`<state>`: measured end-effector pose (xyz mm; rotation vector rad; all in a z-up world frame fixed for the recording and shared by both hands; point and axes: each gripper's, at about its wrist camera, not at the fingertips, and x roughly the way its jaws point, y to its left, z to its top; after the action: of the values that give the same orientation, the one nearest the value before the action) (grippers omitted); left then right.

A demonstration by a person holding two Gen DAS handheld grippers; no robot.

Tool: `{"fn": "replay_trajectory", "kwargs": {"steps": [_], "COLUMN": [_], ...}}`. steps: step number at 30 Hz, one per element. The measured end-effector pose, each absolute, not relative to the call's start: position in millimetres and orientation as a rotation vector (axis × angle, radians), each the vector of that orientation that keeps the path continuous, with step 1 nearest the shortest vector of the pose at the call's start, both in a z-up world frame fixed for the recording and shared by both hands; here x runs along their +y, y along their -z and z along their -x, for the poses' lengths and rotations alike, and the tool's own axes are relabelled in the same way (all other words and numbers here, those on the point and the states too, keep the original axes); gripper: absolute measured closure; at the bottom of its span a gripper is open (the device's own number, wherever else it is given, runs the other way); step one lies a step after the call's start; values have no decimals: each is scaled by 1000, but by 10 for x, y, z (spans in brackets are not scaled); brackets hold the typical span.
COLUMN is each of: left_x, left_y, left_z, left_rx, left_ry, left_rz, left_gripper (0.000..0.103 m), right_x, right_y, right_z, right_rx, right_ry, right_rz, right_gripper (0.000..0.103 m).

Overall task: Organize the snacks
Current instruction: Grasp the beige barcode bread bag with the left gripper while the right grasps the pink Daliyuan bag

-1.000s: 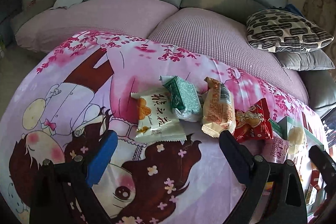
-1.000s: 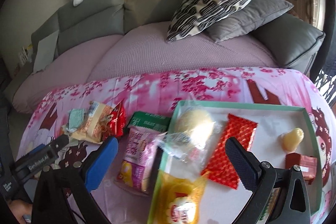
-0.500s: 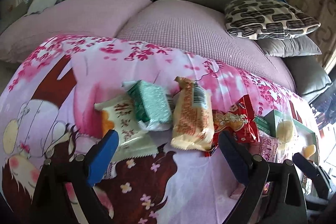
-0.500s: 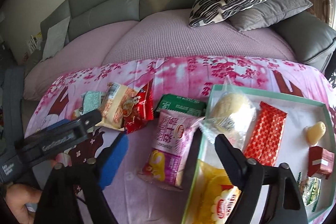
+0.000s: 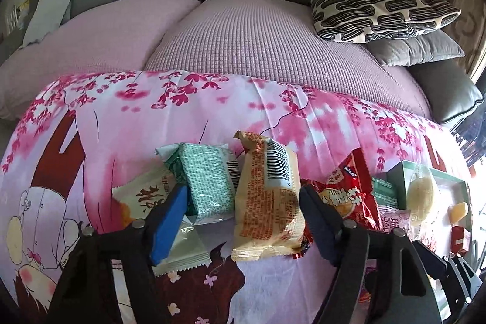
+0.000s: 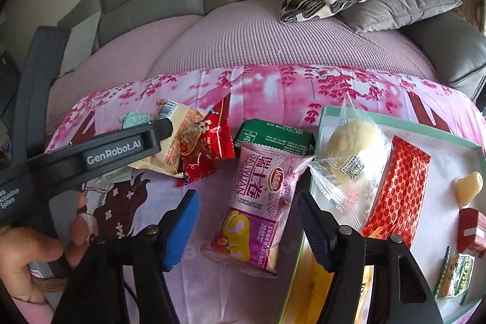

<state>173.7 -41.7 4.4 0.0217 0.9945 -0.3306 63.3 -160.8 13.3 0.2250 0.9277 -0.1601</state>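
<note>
Right wrist | tray (image 6: 407, 128): bun (image 6: 354, 146), red bar (image 6: 401, 190) | right tool (image 6: 246, 214) closing around pink pack (image 6: 258, 196), untouched

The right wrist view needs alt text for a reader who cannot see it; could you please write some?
The right gripper, jaws closing, straddles a pink snack packet lying on a pink floral cloth, without touching it yet. To its right, a green-rimmed tray holds a red wafer bar and other snacks; the left gripper reaches over packets at left.

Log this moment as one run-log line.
left hand-held gripper: closing around tan snack packet | right hand-held gripper: closing around pink snack packet | tray: partly filled
</note>
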Motion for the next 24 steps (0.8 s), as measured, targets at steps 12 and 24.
{"fn": "replay_trajectory", "kwargs": {"steps": [12, 24], "left_x": [-390, -371], "left_y": [1, 66], "left_z": [-1643, -1478], "left_rx": [989, 1012], "left_ry": [321, 365], "left_rz": [-33, 44], "left_gripper": [35, 60], "right_x": [-1548, -1579], "right_y": [15, 64], "right_z": [-737, -690], "right_rx": [972, 970], "right_ry": [149, 136], "right_rz": [-229, -236], "right_gripper": [46, 61]}}
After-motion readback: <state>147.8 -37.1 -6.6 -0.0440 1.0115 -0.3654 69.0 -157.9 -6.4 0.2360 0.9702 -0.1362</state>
